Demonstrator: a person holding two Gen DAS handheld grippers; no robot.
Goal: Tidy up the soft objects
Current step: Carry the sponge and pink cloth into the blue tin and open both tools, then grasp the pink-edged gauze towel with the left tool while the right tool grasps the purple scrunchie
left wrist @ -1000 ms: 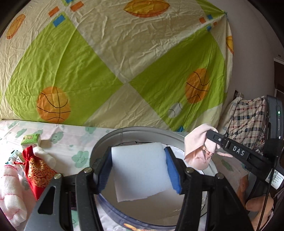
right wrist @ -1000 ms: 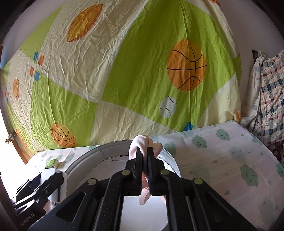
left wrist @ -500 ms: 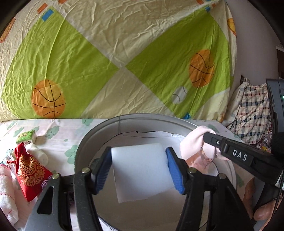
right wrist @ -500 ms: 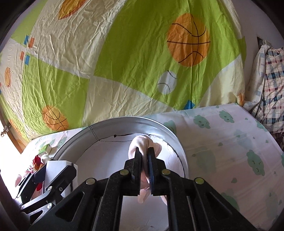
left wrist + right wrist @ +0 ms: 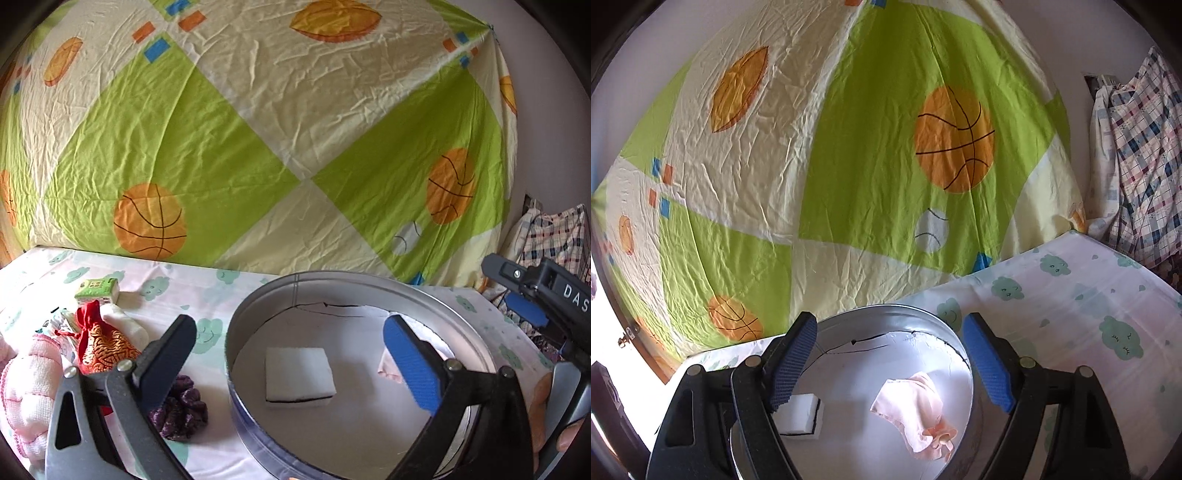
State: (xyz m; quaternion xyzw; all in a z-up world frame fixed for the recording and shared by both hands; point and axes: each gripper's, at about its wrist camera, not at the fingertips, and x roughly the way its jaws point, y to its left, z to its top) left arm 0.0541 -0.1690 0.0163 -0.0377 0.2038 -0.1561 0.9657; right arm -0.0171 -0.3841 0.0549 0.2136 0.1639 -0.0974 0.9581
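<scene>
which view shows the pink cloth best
The right wrist view: the whole pink cloth lies unobstructed in the round tin. In the left wrist view only a corner shows, hidden behind a gripper finger.

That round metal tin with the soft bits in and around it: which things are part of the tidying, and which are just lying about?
Part of the tidying:
round tin
white sponge
pink cloth
red pouch
purple scrunchie
pink towel

Just lying about:
basketball-print sheet
checked fabric
cloud-print cover
</scene>
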